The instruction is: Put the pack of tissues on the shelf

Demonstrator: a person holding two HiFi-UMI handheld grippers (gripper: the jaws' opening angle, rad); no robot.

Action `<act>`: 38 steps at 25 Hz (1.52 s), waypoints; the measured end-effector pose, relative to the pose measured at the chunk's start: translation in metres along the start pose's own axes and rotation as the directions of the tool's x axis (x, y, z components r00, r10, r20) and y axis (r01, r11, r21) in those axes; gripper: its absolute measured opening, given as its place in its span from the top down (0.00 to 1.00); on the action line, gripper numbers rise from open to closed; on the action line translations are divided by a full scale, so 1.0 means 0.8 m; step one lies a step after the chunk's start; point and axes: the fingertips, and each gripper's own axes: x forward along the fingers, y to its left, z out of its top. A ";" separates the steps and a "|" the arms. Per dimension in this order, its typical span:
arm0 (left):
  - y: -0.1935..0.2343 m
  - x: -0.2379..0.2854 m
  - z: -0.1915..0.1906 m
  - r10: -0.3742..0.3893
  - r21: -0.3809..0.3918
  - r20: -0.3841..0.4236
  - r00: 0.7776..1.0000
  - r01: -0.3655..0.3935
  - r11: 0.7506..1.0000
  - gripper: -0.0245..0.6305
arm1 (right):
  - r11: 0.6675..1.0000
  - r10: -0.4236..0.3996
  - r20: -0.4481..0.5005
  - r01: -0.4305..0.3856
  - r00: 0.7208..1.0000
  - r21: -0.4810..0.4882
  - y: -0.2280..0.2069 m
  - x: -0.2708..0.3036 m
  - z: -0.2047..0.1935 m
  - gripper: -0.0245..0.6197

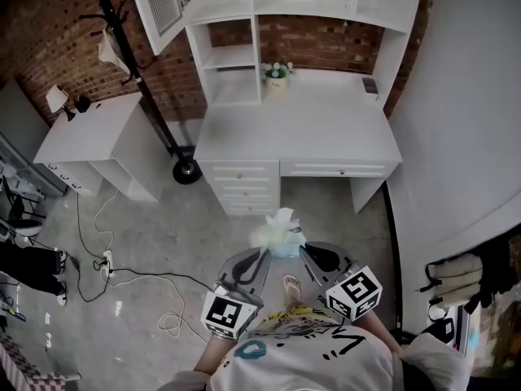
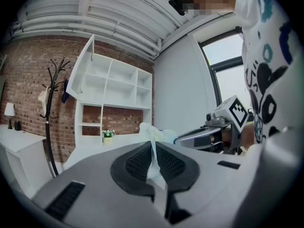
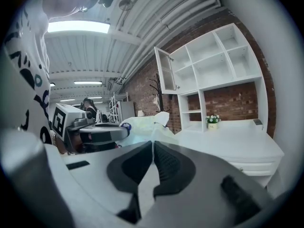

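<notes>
Low in the frame's middle, the left gripper (image 1: 262,257) and right gripper (image 1: 304,255) each pinch tight on the soft, crinkly wrap of the pack of tissues (image 1: 278,231), held above the floor. The smooth white desk (image 1: 301,133) and boxy white shelf (image 1: 232,76) at upper centre lie well ahead. I judge the pack picked up but the placing still to do.

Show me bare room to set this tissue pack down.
The desktop is bare between the flower pot and the small dark object, and forward to its front edge. The cubby shelf left of the pot looks bare. Crowding: only those two.
</notes>
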 end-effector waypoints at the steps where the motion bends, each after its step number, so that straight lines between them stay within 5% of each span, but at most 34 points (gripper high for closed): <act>1: 0.010 0.008 0.003 0.011 0.002 0.002 1.000 -0.011 1.000 0.92 | 1.000 0.012 0.004 -0.012 1.000 -0.009 -0.008 0.009 0.007 0.91; 19: 0.154 0.152 0.035 0.174 -0.011 -0.008 0.985 -0.174 0.985 0.92 | 0.983 0.178 0.004 -0.178 0.984 -0.040 -0.148 0.153 0.083 0.91; 38: 0.247 0.221 0.026 0.217 -0.025 -0.019 0.976 -0.218 0.976 0.92 | 0.979 0.204 -0.007 -0.204 0.979 -0.026 -0.213 0.253 0.090 0.91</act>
